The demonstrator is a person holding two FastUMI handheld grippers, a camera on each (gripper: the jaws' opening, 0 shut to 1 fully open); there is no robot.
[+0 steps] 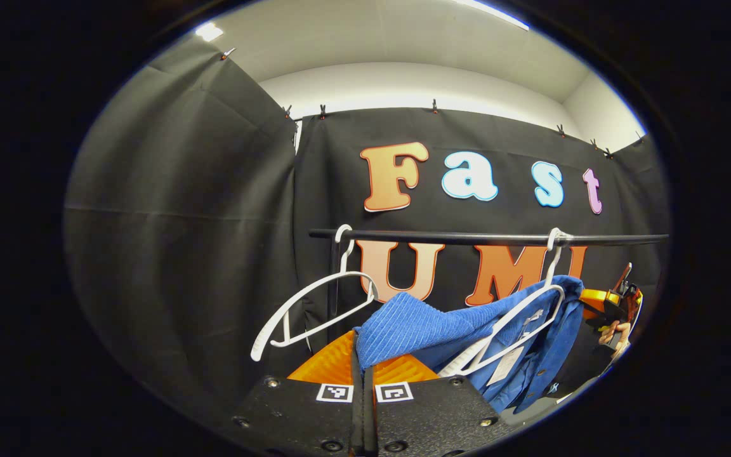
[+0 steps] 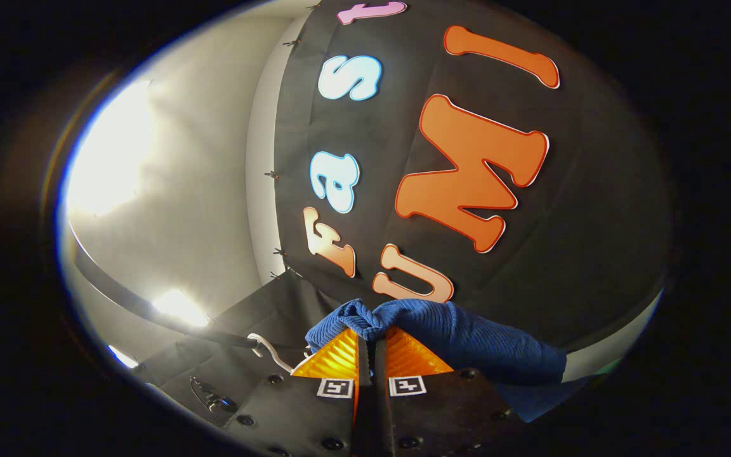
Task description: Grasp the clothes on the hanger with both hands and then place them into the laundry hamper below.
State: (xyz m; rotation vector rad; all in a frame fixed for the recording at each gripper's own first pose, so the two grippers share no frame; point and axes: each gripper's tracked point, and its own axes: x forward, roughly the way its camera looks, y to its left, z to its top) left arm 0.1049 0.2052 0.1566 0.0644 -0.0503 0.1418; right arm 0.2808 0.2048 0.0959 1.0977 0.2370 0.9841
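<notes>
In the left gripper view, the left tongs (image 1: 363, 365) are pressed together, pinching a fold of the blue garment (image 1: 416, 327) between their fingers. The garment drapes from there to the right, hanging over a white hanger (image 1: 518, 317) whose hook sits on the black rail (image 1: 467, 238). A second, bare white hanger (image 1: 315, 304) hangs from the rail farther left, tilted. Beyond the garment, below the rail's right end, the other gripper (image 1: 619, 298) shows with a hand (image 1: 616, 333) just under it.

In the right gripper view, the camera is tilted hard, so the rail (image 2: 150, 308) runs as a dark curve at lower left. The right tongs (image 2: 370, 352) are closed, with the blue garment (image 2: 467, 339) bunched over their tips and gripped there; the cloth trails off to the right. A white hanger end (image 2: 270, 352) pokes out just below the rail, left of the tongs.
</notes>
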